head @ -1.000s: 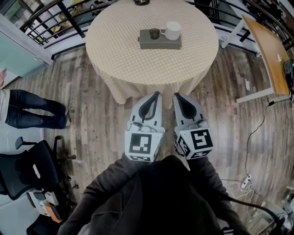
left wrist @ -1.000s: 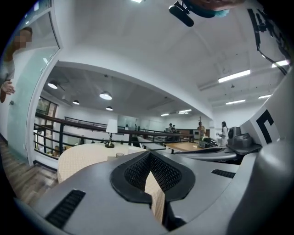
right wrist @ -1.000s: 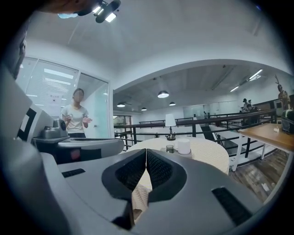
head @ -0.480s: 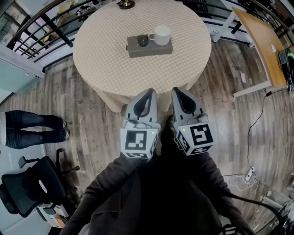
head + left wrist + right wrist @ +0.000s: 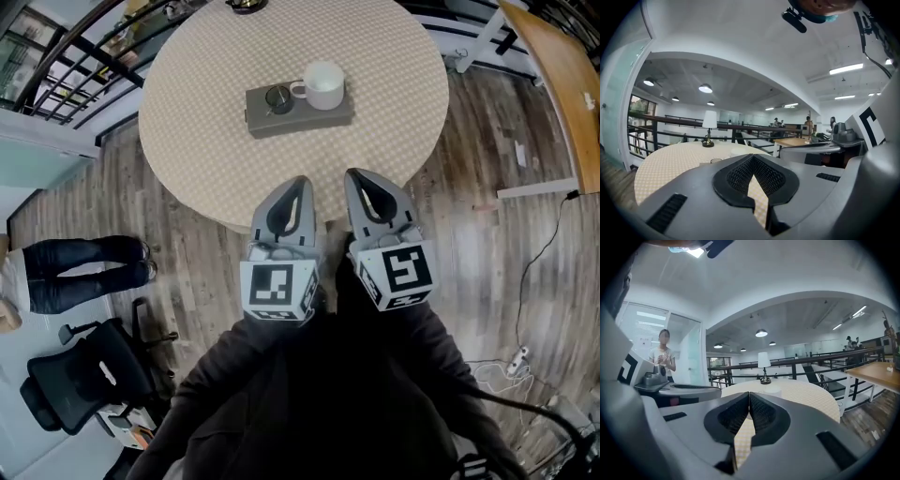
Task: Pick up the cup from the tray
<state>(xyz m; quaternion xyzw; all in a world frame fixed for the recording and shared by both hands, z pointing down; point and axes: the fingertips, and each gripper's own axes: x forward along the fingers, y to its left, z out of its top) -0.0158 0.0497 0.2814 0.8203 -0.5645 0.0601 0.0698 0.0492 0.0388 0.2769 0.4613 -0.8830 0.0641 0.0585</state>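
Observation:
A white cup (image 5: 323,84) stands on a grey tray (image 5: 300,109) on the round table (image 5: 216,122), with a small dark glass (image 5: 278,97) beside it on the tray's left. Both grippers are held side by side over the table's near edge, well short of the tray. My left gripper (image 5: 298,182) is shut and empty. My right gripper (image 5: 354,175) is also shut with nothing in it. In the right gripper view the cup (image 5: 772,390) peeks just above the closed jaws; in the left gripper view the glass (image 5: 716,161) and cup rim show low over the jaw.
A small table lamp (image 5: 763,366) stands at the table's far edge. A black railing (image 5: 66,56) runs behind the table. A wooden desk (image 5: 562,75) is at right, a person's legs (image 5: 84,272) and an office chair (image 5: 84,380) at left. Cables lie on the floor lower right.
The table and tray have drawn closer and slid down in the head view. Both grippers stay shut, side by side, now reaching the table's near edge.

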